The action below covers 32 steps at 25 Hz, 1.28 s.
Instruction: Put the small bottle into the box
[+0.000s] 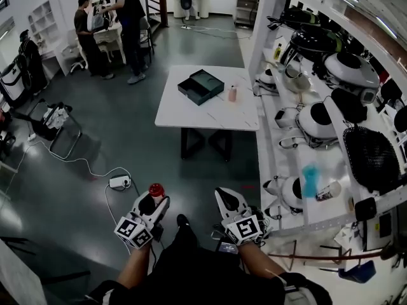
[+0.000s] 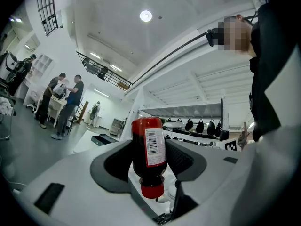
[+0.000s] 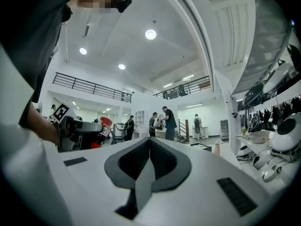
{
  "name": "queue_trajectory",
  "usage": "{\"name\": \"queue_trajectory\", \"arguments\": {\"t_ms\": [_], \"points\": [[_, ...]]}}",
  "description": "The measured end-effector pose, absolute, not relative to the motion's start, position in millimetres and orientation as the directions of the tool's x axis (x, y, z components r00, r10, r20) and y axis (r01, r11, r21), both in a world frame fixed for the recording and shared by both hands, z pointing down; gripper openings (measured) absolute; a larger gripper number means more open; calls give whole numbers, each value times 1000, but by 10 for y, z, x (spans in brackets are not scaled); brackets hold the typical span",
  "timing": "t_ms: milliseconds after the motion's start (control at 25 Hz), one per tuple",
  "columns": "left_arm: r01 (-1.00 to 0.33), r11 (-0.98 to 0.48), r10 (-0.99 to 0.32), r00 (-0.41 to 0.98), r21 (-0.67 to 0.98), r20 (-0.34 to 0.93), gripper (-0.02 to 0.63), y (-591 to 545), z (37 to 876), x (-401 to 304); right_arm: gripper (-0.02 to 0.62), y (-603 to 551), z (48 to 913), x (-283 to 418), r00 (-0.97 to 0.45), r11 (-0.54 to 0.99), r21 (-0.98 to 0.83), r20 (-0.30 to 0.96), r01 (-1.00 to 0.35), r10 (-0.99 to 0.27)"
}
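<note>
Close in, L claw (image 1: 154,202) was clamped on the small bottle (image 2: 148,147). Its pads pressed either side of the dark body, and the bottle's width held the jaws fairly wide. The bottle sat cap end down, w/ the red cap low between the jaws, the base sticking up above them and the barcode label showing. R claw (image 3: 149,141) was just beside it, jaws fully together, nothing in them. Both claws pointed level, well short of the white surface (image 1: 191,114) ahead. On that surface lay the box (image 1: 200,86), dark green, lid open. A pale pink bottle (image 1: 233,93) stood near the box's R side, not touching. The held bottle was well apart from the box. Far back L, two people (image 1: 121,24) stood together.
</note>
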<state>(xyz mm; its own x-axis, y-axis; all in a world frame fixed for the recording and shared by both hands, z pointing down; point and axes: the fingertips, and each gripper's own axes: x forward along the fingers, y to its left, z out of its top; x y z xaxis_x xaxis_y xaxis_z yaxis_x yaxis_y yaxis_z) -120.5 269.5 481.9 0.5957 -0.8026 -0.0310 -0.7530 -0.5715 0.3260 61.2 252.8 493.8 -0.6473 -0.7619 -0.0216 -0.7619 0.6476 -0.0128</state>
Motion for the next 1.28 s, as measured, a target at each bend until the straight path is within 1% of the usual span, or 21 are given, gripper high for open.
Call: {"name": "queue_trajectory", "arguments": {"t_ms": [280, 640, 800, 1080, 1280], "points": [[-734, -584, -794, 605, 347, -56, 233, 1886, 4872, -1342, 32, 1747, 4923, 501, -644, 644, 16, -9, -765, -765], [-701, -634, -760, 642, 327, -99, 232, 685, 4731, -1626, 32, 570, 4711, 140, -636, 634, 52, -33, -771, -771], [-689, -645, -750, 652, 331, -106, 232, 288, 4798, -1750, 32, 206, 4735, 44, -621, 620, 46, -31, -783, -783], [-672, -644, -745, 659, 366, -100, 232, -268, 4954, -1840, 32, -279, 4843, 101, -589, 589, 27, 1, -808, -808], [-673, -635, -751, 653, 379, -99, 233, -629, 5023, -1855, 32, -662, 4902, 128, -593, 593, 16, -4, -805, -805]]}}
